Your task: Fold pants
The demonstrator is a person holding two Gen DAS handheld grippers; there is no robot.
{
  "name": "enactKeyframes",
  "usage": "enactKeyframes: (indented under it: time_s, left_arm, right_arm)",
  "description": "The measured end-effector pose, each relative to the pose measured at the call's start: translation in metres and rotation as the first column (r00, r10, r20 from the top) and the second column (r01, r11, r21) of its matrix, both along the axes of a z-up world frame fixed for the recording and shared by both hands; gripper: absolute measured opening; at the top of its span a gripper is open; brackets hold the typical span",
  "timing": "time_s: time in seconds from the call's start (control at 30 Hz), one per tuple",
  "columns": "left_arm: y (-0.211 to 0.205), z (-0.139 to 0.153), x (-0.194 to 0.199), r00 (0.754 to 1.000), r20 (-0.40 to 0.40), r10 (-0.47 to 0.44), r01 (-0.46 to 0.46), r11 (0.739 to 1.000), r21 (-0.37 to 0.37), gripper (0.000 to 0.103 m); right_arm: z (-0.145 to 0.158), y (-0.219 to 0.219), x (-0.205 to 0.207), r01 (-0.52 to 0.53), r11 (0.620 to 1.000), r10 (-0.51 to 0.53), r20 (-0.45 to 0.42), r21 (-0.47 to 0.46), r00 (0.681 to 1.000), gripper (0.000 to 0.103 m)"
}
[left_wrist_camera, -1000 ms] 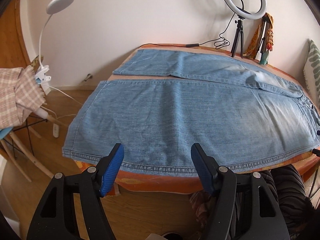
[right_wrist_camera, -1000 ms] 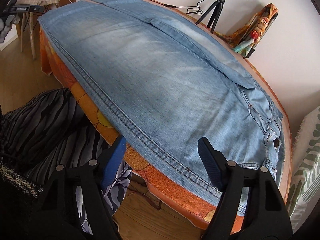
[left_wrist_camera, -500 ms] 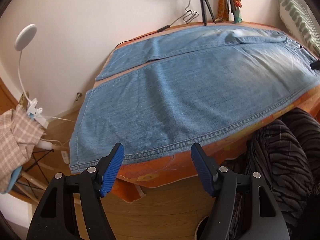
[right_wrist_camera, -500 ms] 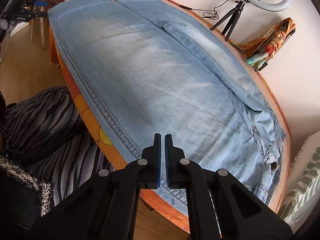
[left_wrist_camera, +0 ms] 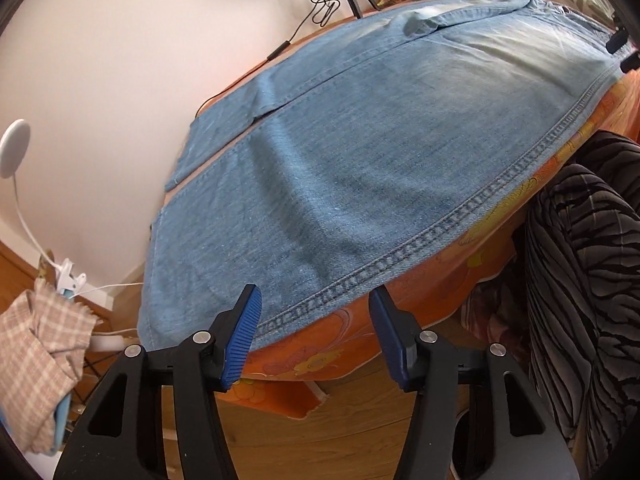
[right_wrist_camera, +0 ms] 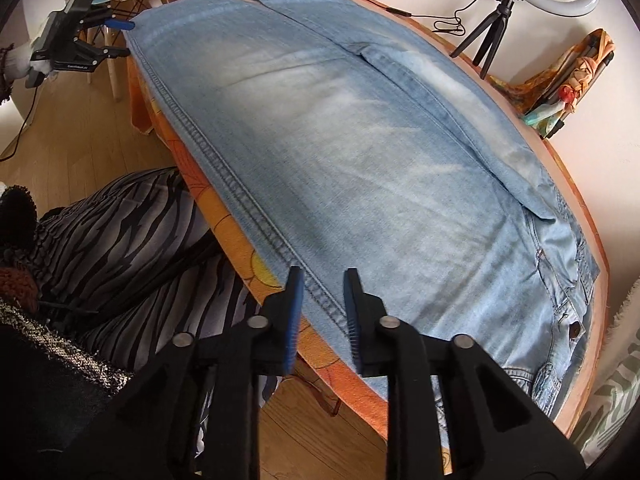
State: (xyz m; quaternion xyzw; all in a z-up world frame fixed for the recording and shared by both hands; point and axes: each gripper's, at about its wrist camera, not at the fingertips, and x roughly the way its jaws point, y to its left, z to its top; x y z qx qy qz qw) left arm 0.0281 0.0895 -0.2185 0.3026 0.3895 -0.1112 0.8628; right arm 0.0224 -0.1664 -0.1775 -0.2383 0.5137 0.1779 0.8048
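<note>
Jeans of faded light-blue denim [right_wrist_camera: 360,152] lie spread flat on the worktop with both legs side by side, waistband and button toward the right end and hems toward the left. No fold has been made yet.

Changes noted:
1. The left gripper [left_wrist_camera: 316,336] has come lower and rolled since 1 second ago. Its view now runs obliquely along the near side seam. Its jaws are closing from a wider setting. They straddle the seam near the hem end, but the blue pads [left_wrist_camera: 244,336] stand clear of the cloth.
2. The right gripper [right_wrist_camera: 322,316] had its jaws shut half a second ago, and they are now opening. The stitched seam runs between them. No pinch on the denim is visible, so neither gripper holds the garment.

Assessment: both tools are set along the near edge, 1 toward each end. This suggests preparation to lift that edge and carry the near leg over the far 1. Neither hold is secured, so the first fold is pending.

Surface and room: the worktop carries an orange floral-print cloth [left_wrist_camera: 500,216] that hangs over its edge. At the back stand a black tripod with a white ring light [right_wrist_camera: 500,12] and a trailing black cable. The wall is white and the floor is wood. A checked cloth [left_wrist_camera: 36,360] is draped at the left. The person's striped grey garment [right_wrist_camera: 132,232] is close against the near edge.
</note>
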Motion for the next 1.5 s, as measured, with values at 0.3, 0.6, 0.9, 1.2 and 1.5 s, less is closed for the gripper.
enactKeyframes:
  time_s: [0.3,0.6,0.9,1.2,1.5]
  left_arm:
    - [-0.002,0.004,0.004,0.996,-0.03,-0.082,0.081,0.996,-0.02,0.023]
    - [0.008,0.017,0.021,0.994,-0.09,-0.059,0.037,0.973,-0.227,0.007]
    - [0.007,0.029,0.037,0.999,-0.052,-0.005,-0.012,0.951,-0.31,0.005]
    - [0.003,0.03,0.047,0.998,-0.052,0.02,-0.036,0.946,-0.321,0.005]
    - [0.016,0.016,0.042,0.993,-0.077,0.085,-0.1,0.97,-0.221,0.024]
  right_arm:
    - [-0.001,0.005,0.007,0.02,0.999,-0.02,0.002,0.032,1.0,0.048]
    - [-0.011,0.02,0.009,-0.019,0.998,0.02,-0.014,0.054,1.0,0.048]
    - [-0.017,0.028,0.022,-0.021,0.998,0.02,0.017,0.06,1.0,0.05]
    - [-0.016,0.044,0.021,-0.09,0.996,0.09,0.062,0.004,0.994,0.01]
    - [0.024,0.029,0.033,-0.026,0.998,0.016,0.171,0.057,0.985,0.009]
